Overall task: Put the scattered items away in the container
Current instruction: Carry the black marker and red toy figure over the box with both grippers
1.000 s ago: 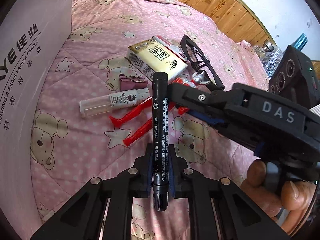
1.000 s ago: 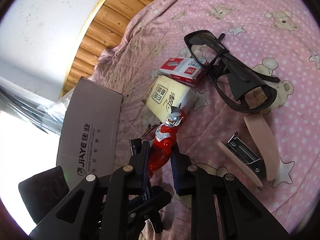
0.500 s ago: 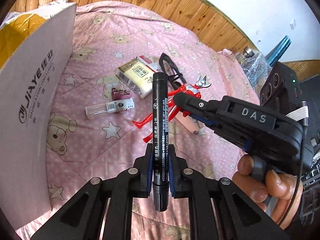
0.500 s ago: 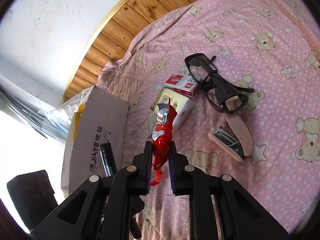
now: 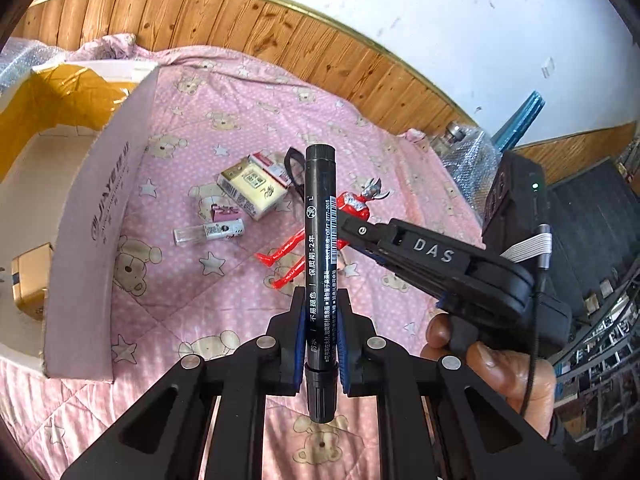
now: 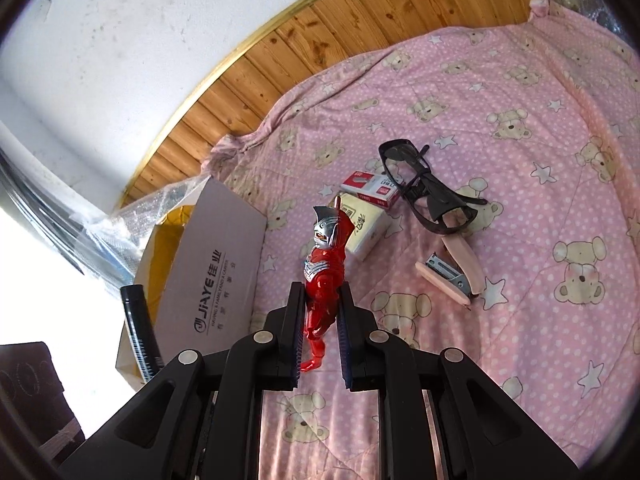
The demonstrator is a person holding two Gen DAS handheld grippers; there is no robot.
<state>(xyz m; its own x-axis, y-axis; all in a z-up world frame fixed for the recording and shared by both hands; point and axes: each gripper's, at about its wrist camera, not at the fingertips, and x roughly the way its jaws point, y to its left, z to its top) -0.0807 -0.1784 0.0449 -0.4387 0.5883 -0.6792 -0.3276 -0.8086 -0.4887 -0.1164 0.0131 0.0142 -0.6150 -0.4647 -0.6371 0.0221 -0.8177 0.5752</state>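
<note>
The left gripper point(image 5: 319, 334) is clamping a black marker point(image 5: 320, 240) between its closed fingers, the marker standing upright through the centre of the left wrist frame with its cap toward the top. The right gripper point(image 6: 319, 334) is pinching a red and silver toy figure point(image 6: 325, 264) at the hips, its fingers closed on it, the head pointing up the frame and one leg dangling below the pads. In the left wrist view that same gripper is reaching in from the right edge (the letters DAS are showing on its side), with a hand point(image 5: 500, 364) gripping its handle at lower right.

The cardboard box point(image 5: 100, 208) is sitting open at the left of the left wrist frame, yellow tape showing on its inner flaps; in the right wrist view it is lying at centre left.

On the pink bear-print blanket point(image 6: 520, 340), other things are lying loose. Black glasses point(image 6: 428, 192) are resting right of centre in the right wrist frame, just beside a red and white staple box point(image 6: 370, 188) and a cream packet point(image 6: 366, 228). A pink stapler point(image 6: 452, 270) is lying below the glasses. In the left wrist view a small clear bottle point(image 5: 210, 232) and a small pink clip point(image 5: 226, 212) are lying near the packet, left of the marker.
</note>
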